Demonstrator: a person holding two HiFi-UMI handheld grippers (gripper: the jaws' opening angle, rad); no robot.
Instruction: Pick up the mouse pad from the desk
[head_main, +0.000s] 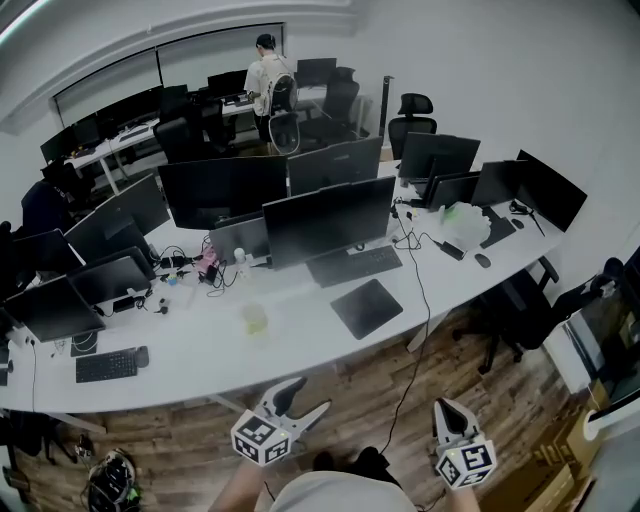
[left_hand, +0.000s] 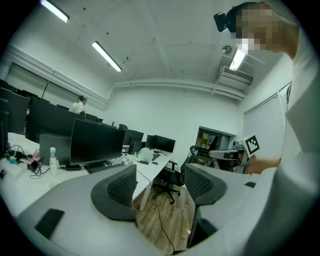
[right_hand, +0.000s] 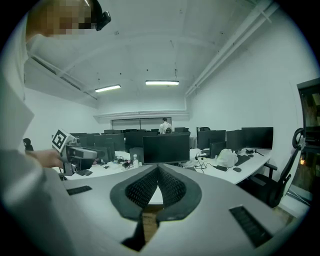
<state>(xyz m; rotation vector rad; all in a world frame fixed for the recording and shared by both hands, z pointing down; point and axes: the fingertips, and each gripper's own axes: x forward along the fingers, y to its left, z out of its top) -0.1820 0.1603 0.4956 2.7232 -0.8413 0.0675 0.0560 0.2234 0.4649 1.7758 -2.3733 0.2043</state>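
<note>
Two hand-held grippers low in the head view, below the white desk edge. Left gripper with jaws apart, nothing between them; right gripper with jaws pressed together, empty. Dark mouse pad flat on the desk at frame centre, just below the keyboard, well apart from both grippers.

Grey left claw and right claw, black ribbed pads, marker cubes.
</note>
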